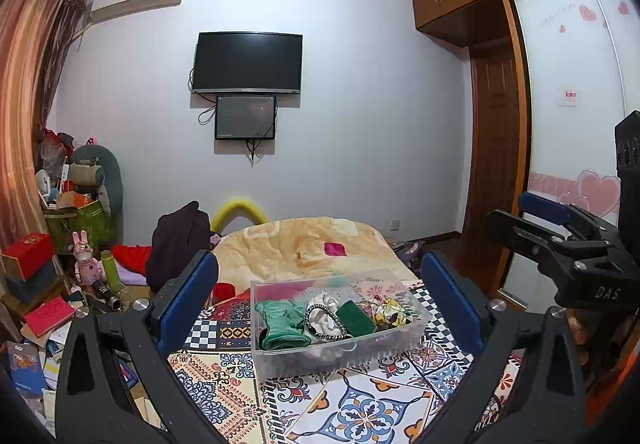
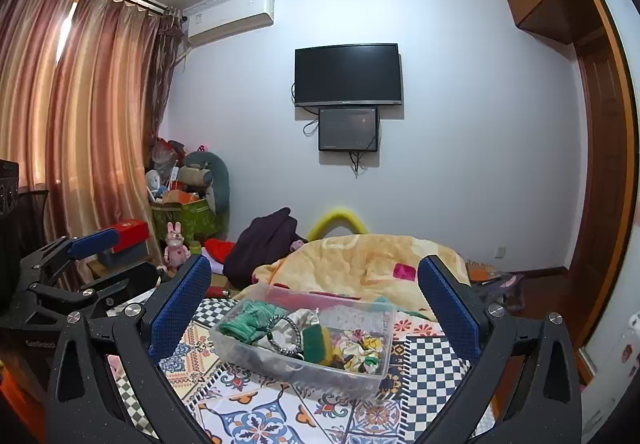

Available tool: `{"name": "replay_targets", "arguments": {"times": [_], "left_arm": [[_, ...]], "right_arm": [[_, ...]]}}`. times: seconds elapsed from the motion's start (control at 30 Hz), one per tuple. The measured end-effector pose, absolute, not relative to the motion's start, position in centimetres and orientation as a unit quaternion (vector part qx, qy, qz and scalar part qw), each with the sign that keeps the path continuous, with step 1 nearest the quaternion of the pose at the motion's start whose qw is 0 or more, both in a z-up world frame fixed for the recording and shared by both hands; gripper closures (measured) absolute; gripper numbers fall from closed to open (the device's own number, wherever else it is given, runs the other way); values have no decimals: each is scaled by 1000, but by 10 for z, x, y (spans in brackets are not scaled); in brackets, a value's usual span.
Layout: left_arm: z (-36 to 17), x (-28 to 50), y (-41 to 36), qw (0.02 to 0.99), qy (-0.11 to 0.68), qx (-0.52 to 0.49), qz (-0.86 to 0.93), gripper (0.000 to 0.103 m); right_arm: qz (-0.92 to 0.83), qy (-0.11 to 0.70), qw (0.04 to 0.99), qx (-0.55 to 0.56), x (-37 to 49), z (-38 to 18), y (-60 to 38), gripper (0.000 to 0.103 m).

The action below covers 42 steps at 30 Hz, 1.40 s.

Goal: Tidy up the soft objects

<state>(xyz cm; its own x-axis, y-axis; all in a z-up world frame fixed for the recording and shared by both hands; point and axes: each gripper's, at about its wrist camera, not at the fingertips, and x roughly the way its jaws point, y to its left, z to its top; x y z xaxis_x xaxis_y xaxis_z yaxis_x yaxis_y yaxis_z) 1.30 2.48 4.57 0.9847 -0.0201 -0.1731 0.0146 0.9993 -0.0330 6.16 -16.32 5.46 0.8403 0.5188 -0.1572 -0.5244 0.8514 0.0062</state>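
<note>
A clear plastic box (image 1: 412,340) stands on the patterned cloth (image 1: 360,408) of the bed and holds several soft items: a green knit piece (image 1: 280,324), a white scrunchie with a beaded band (image 1: 326,318), a dark green pad (image 1: 354,318) and a floral scrunchie (image 1: 386,312). My left gripper (image 1: 320,288) is open and empty, just in front of the box. The box also shows in the right wrist view (image 2: 372,376). My right gripper (image 2: 316,296) is open and empty, above the box's near side. A small magenta cloth (image 1: 335,249) lies on the yellow blanket (image 1: 280,244) behind.
The right gripper shows at the right edge of the left wrist view (image 1: 568,244); the left gripper shows at the left of the right wrist view (image 2: 72,276). A dark garment (image 1: 180,240) lies left of the blanket. Clutter, a pink rabbit toy (image 1: 84,256) and boxes fill the left floor.
</note>
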Motion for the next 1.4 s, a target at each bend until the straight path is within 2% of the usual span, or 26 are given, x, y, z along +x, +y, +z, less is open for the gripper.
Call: {"name": "replay_targets", "arguments": {"times": [1.4], "left_arm": [[46, 11, 20, 996, 87, -14, -14, 0]], "right_arm": [[272, 78, 959, -13, 59, 58, -169, 0]]}}
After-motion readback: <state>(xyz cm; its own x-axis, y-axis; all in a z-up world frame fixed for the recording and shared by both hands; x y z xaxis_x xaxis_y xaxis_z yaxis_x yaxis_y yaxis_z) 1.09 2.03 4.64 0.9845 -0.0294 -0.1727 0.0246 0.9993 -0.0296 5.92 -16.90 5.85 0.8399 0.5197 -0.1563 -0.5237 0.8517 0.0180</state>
